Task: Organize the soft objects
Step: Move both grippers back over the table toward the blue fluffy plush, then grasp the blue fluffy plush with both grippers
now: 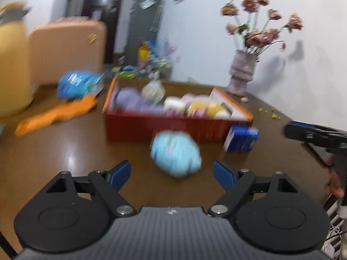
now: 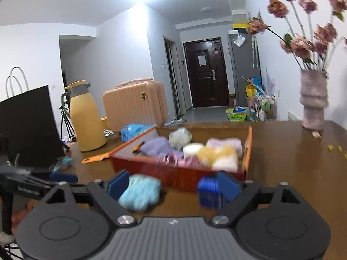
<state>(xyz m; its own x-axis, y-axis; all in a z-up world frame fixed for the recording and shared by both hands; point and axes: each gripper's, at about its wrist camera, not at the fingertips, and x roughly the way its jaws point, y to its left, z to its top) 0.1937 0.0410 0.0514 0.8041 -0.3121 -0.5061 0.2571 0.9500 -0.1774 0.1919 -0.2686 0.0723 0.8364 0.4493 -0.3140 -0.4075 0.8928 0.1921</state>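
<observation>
A light blue plush toy [image 1: 176,153] lies on the brown table just in front of a red box [image 1: 164,127] that holds several soft items in purple, white, pink and yellow. My left gripper [image 1: 172,174] is open and empty, with the plush just beyond its fingertips. My right gripper [image 2: 173,184] is open and empty; the same plush [image 2: 139,191] lies near its left finger, in front of the red box [image 2: 180,173]. The right gripper also shows at the right edge of the left wrist view [image 1: 314,135].
A small blue pack [image 1: 240,138] lies by the box's right corner. An orange brush [image 1: 56,113], a blue wipes pack [image 1: 80,84], a yellow thermos [image 2: 86,117] and a black bag [image 2: 28,127] stand at the left. A vase of flowers [image 1: 241,73] stands at the back right.
</observation>
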